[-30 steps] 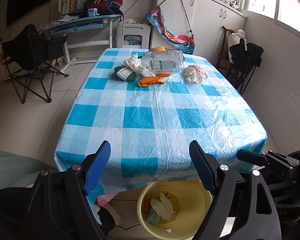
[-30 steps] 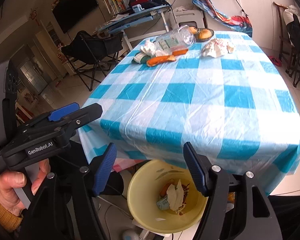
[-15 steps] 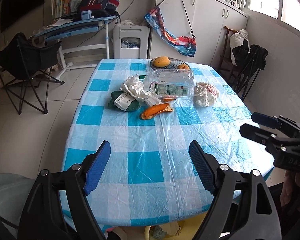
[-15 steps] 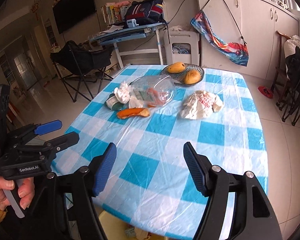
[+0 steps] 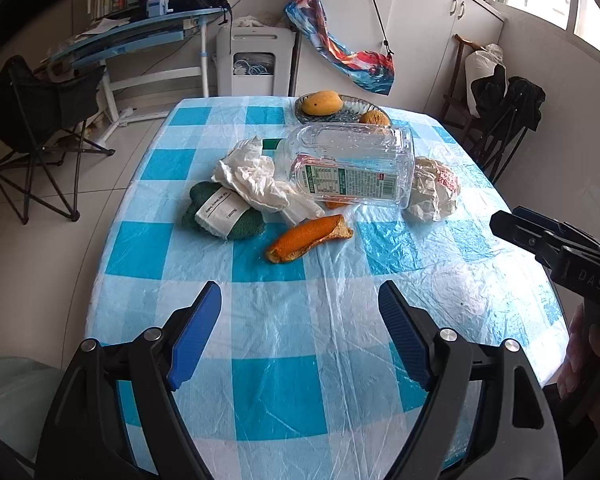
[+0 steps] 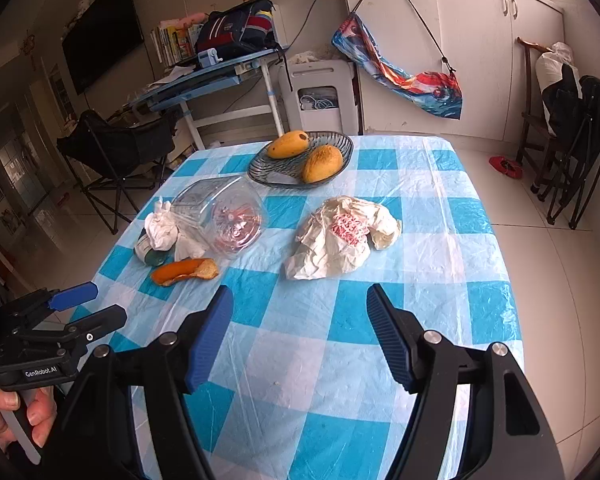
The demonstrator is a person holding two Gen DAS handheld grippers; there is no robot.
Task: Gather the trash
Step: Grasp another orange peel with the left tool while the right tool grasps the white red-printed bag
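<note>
Trash lies on the blue-checked table [image 5: 300, 360]: an orange peel [image 5: 309, 238] [image 6: 185, 270], a clear plastic jar [image 5: 354, 168] [image 6: 224, 218] on its side, crumpled white tissue [image 5: 256, 178] [image 6: 162, 230], a green packet with a white label [image 5: 222, 214], and a crumpled white bag with red print [image 5: 434, 188] [image 6: 342, 236]. My left gripper [image 5: 300, 336] is open and empty over the near table, short of the peel. My right gripper [image 6: 300, 330] is open and empty, short of the white bag.
A glass dish [image 6: 260, 168] with two mangoes stands at the table's far end. A black folding chair [image 5: 32, 120] stands left, a desk [image 5: 140, 36] behind, a white cabinet [image 6: 460, 48] at the back, dark chairs [image 6: 572, 128] right.
Both grippers have risen from below the table edge and moved forward over the table. The yellow bin with trash below has dropped out of view. Both stay open.
</note>
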